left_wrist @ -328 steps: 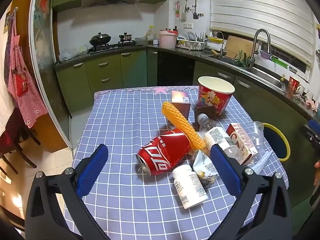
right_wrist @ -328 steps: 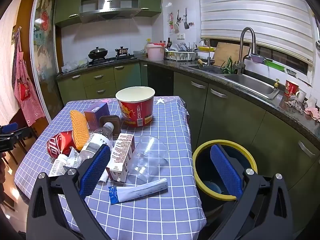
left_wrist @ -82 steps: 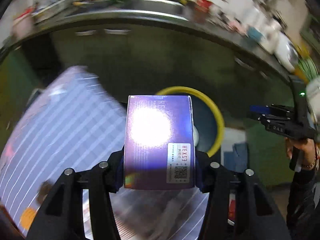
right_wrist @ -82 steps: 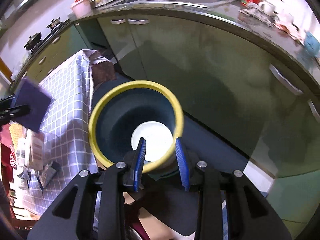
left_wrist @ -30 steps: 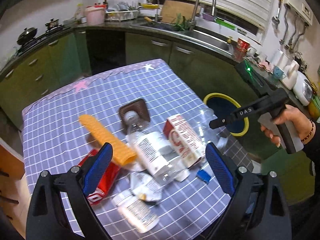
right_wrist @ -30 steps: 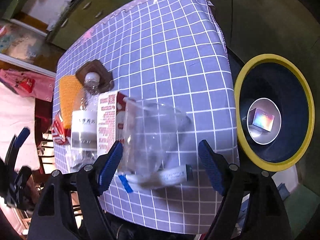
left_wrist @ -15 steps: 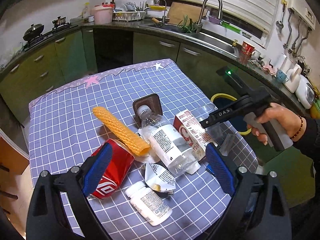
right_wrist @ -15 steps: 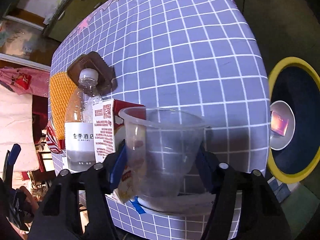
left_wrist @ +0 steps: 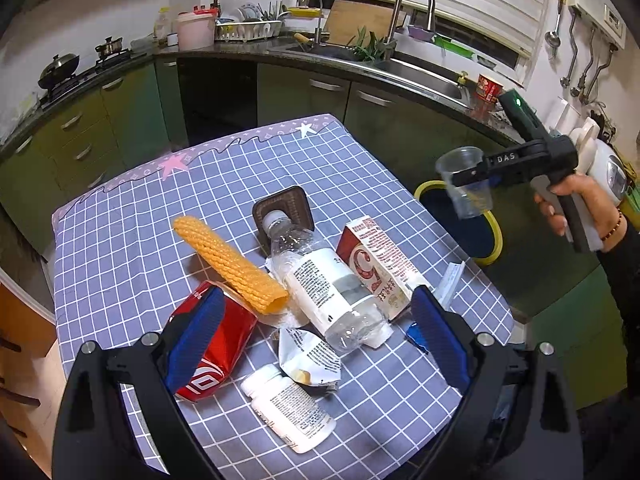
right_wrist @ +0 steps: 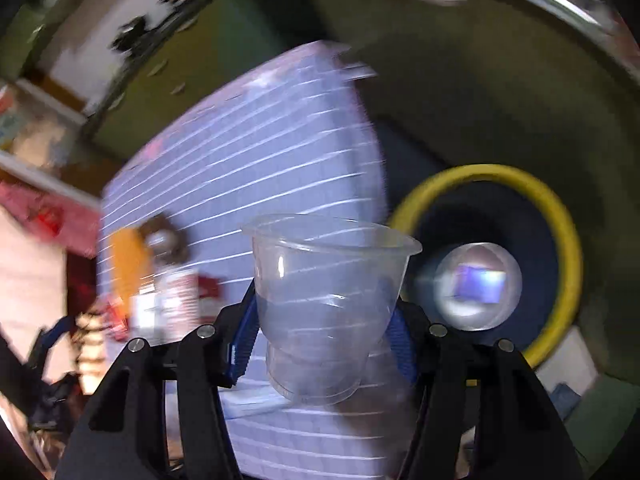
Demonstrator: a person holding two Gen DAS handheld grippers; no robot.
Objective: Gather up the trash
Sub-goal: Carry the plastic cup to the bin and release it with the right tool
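My right gripper [right_wrist: 324, 320] is shut on a clear plastic cup [right_wrist: 324, 304], pads pressed on its sides, mouth pointing away. In the left wrist view the cup [left_wrist: 466, 188] hangs in the air past the table's right edge, above the yellow-rimmed bin [left_wrist: 494, 236]. Inside the bin [right_wrist: 560, 232] lies a purple box [right_wrist: 478, 286] on a white round base. My left gripper [left_wrist: 316, 296] stands open over the trash pile: red can [left_wrist: 216, 352], clear bottle [left_wrist: 324, 284], red-and-white carton [left_wrist: 376, 268], white pill bottle [left_wrist: 290, 414], wrapper [left_wrist: 308, 360].
A yellow foam sleeve [left_wrist: 230, 266], a brown square lid [left_wrist: 284, 210] and a blue-ended tube [left_wrist: 448, 284] also lie on the checked tablecloth [left_wrist: 120, 248]. Green cabinets and a sink counter [left_wrist: 400, 76] run behind. A person's hand [left_wrist: 576, 200] holds the right gripper.
The right gripper closed on the clear cup, lifted it off the table and carried it right, over the bin. The left gripper stayed put, open.
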